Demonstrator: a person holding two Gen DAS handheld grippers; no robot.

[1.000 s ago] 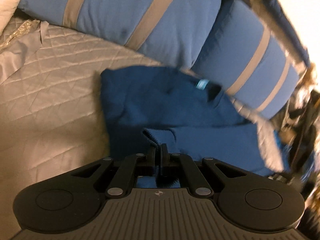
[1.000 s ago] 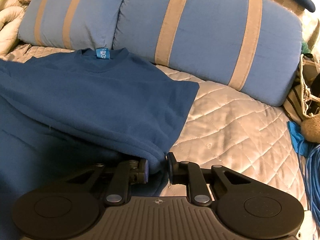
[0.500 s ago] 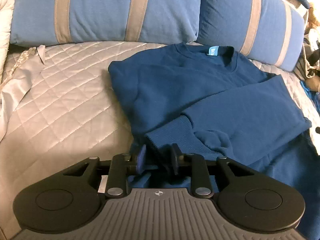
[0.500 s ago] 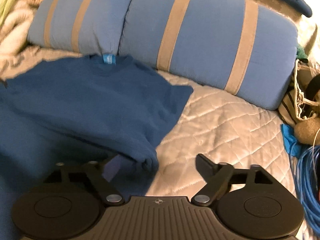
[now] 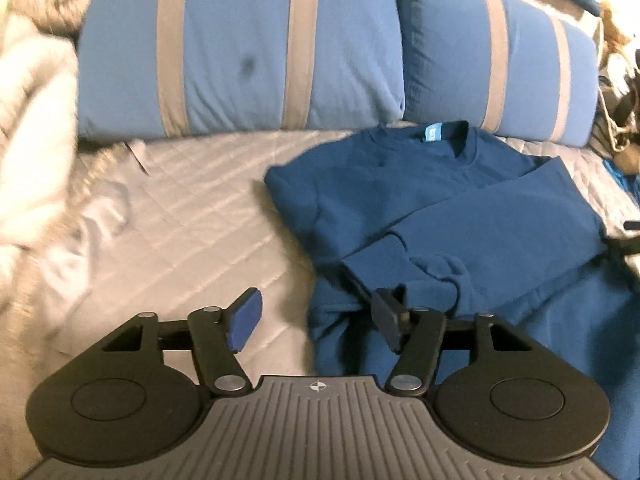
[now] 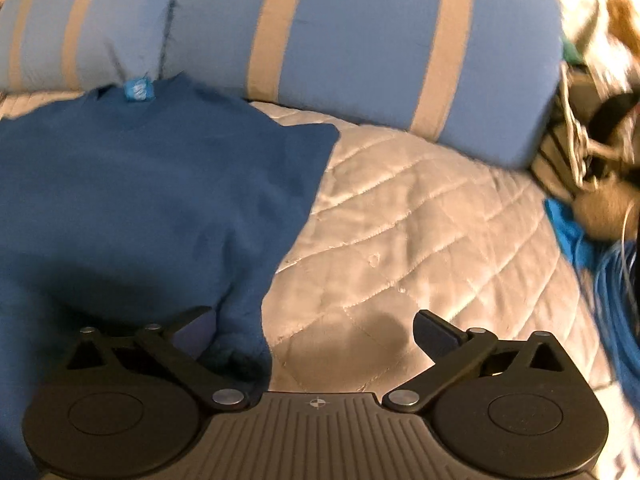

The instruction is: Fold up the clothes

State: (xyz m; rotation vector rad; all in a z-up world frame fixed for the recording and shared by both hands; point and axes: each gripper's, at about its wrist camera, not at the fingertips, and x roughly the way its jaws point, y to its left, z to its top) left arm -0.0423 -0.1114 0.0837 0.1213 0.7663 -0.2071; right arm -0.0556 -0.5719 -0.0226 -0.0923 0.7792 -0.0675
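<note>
A dark blue sweatshirt (image 5: 400, 200) lies flat on the quilted bedspread (image 5: 192, 224), collar and light blue label (image 5: 433, 133) toward the pillows. One sleeve is folded across its front, with the ribbed cuff (image 5: 376, 258) near my left gripper (image 5: 316, 320). That gripper stands open over the garment's left edge, holding nothing. In the right wrist view the sweatshirt (image 6: 140, 200) fills the left side. My right gripper (image 6: 316, 332) is open too, straddling the garment's folded right edge (image 6: 244, 344).
Two blue pillows with tan stripes (image 5: 240, 48) (image 6: 400, 40) line the head of the bed. A pale rumpled blanket (image 5: 32, 128) lies at the left. Bags, a blue cable (image 6: 616, 304) and clutter sit off the bed's right side.
Both grippers have let go of the sweatshirt and opened wide. The left one has pulled back and to the left; the sleeve now rests across the garment's front.
</note>
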